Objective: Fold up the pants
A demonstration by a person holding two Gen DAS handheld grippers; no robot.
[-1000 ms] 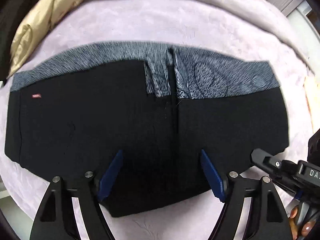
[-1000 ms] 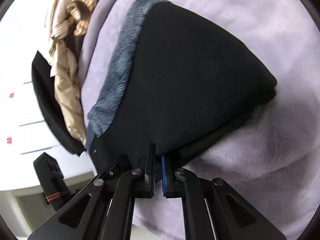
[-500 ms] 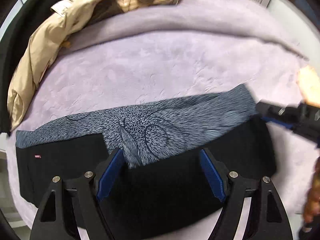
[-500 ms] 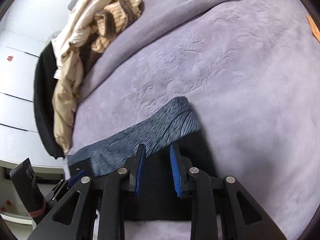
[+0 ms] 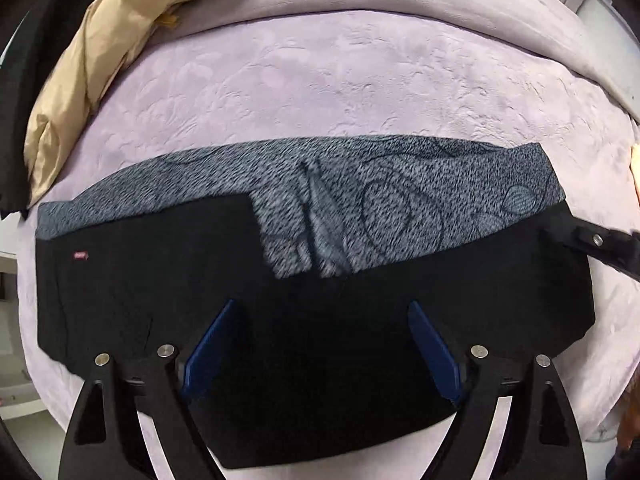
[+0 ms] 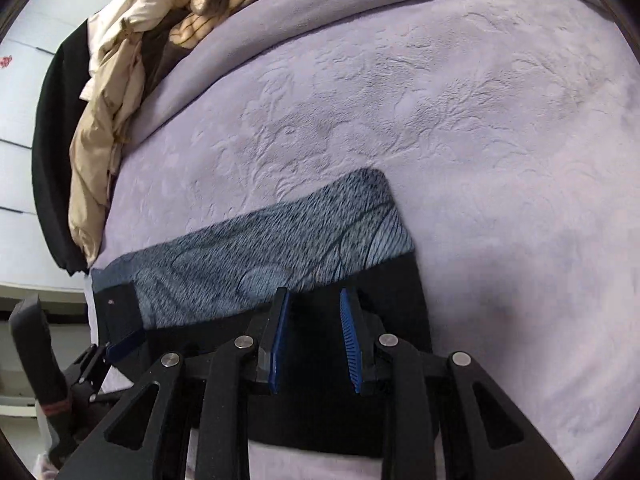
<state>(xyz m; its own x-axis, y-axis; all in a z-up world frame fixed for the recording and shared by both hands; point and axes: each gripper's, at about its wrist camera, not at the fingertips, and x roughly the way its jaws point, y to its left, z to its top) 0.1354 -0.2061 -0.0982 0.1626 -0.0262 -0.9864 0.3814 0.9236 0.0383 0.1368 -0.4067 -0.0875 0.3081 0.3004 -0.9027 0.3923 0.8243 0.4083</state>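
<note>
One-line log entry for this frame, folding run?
pants: folded, flat on blanket | left tool: open above | right tool: open at pants' edge

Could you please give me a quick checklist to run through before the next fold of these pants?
1. Left gripper jaws open, holding nothing: ok.
2. Right gripper jaws open, off the cloth: ok.
3. Pants lie flat on the blanket: ok.
4. Grey patterned band evenly covered by the fold: not ok, more shows right of the middle.
5. Beige garment apart from the pants: ok.
6. Layers underneath aligned: cannot tell.
</note>
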